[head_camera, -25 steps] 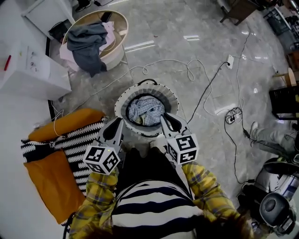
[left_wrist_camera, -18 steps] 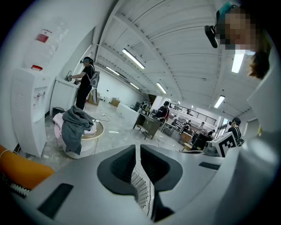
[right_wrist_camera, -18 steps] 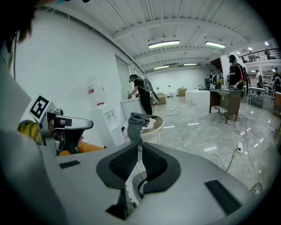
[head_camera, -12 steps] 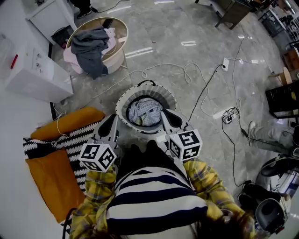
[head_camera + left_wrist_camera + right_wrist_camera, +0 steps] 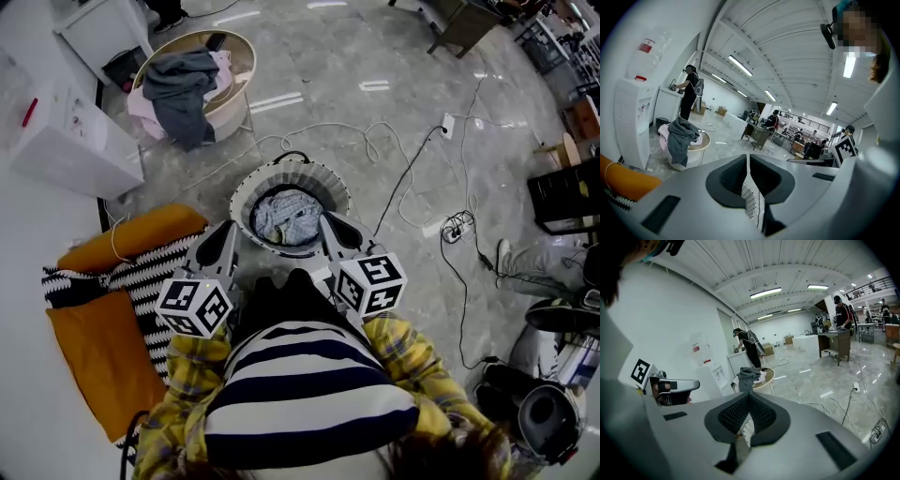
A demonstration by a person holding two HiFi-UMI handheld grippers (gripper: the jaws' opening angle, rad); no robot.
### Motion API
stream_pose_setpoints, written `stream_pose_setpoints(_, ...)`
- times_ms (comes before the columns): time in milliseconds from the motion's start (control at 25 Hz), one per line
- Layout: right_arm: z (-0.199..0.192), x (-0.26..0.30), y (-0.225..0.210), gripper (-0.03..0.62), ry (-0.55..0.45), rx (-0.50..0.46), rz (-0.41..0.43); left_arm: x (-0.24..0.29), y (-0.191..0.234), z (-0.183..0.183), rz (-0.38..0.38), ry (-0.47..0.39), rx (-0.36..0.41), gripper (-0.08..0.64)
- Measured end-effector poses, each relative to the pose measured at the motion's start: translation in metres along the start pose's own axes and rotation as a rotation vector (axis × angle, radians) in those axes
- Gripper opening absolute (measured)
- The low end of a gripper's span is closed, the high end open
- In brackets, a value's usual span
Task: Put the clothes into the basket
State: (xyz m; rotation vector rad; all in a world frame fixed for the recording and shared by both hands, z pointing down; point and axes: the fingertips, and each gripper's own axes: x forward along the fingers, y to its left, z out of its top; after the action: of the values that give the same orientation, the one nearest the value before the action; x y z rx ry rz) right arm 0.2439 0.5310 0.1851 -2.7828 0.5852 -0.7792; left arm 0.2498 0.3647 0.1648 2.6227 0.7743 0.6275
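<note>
Clothes (image 5: 286,216): a blue-and-white bundle lies inside the basket (image 5: 330,183), which stands on the floor directly in front of the person.

Nearest, an orange cushion (image 5: 98,361) and a striped blanket (image 5: 155,272) lie at the left.

Both grippers are held close in front of the body, side by side. They point away from the person and slightly downward, with their tips over the near rim of the basket.

- The left gripper (image 5: 230,230) has its jaws together. Its own view shows only floor past the pads, so it holds nothing.
- The right gripper (image 5: 328,225) is closing the last of the way. Its jaws stand pad to pad, with nothing between them.

Empty, closed jaws above a loaded basket suggest that this garment is delivered and the tools are free for the next one.

Further off, cables (image 5: 412,178) trail across the floor to the right.

At the far left, a round stand (image 5: 246,56) carries a grey garment (image 5: 183,89) draped over its rim and a pink cloth (image 5: 141,105) beneath it. These are well apart from the basket and are probably the clothes still to be moved.
</note>
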Motion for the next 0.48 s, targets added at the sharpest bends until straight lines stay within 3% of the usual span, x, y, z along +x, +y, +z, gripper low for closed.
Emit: stream_pose_setpoints(480, -0.0020, 0.0026, 0.0104, 0.026, 0.001, -0.001, 0.004, -0.0106, 0.0077, -0.0048, 0.010, 0.005, -0.009, 0.026)
